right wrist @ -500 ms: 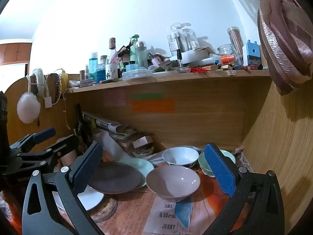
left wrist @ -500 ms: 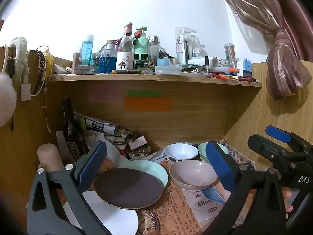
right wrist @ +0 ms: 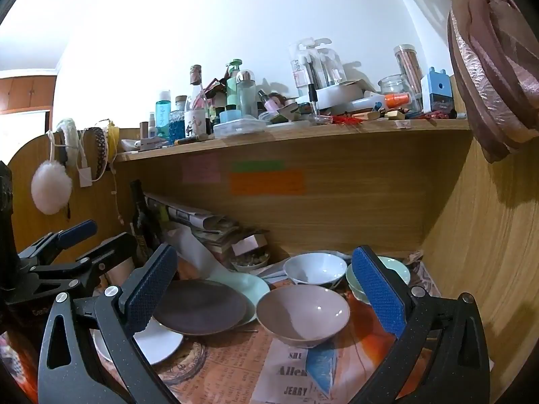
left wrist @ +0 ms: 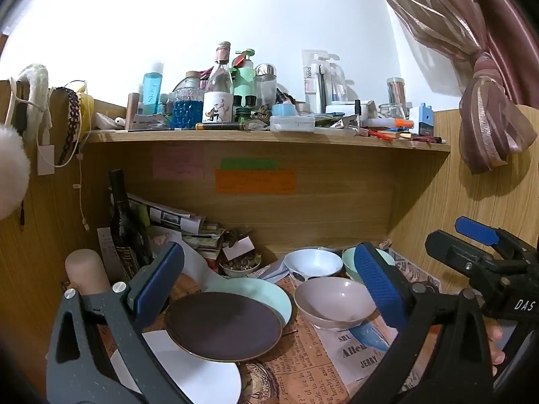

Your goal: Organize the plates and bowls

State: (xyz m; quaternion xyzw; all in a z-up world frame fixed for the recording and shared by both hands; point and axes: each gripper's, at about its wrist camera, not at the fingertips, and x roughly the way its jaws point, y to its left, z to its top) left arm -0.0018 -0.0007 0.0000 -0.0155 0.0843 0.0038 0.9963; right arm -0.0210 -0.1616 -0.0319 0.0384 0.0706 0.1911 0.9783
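Note:
On the newspaper-covered desk a dark brown plate (left wrist: pixel 224 325) lies over a mint plate (left wrist: pixel 269 294) and a white plate (left wrist: pixel 188 370). A pinkish bowl (left wrist: pixel 333 301) stands to its right, with a white bowl (left wrist: pixel 313 262) and a mint bowl (left wrist: pixel 387 257) behind it. My left gripper (left wrist: pixel 269 289) is open and empty above the brown plate. My right gripper (right wrist: pixel 266 293) is open and empty, with the pinkish bowl (right wrist: pixel 301 314) between its fingers. The same brown plate (right wrist: pixel 198 306), white bowl (right wrist: pixel 315 267) and mint bowl (right wrist: pixel 402 267) show in the right wrist view.
A small dish of bits (left wrist: pixel 241 264), a dark bottle (left wrist: pixel 123 222), stacked papers (left wrist: pixel 188 232) and a wooden roller (left wrist: pixel 86 269) crowd the back left. A cluttered shelf (left wrist: pixel 269 138) overhangs the desk. Wooden walls close in on both sides (right wrist: pixel 488 235).

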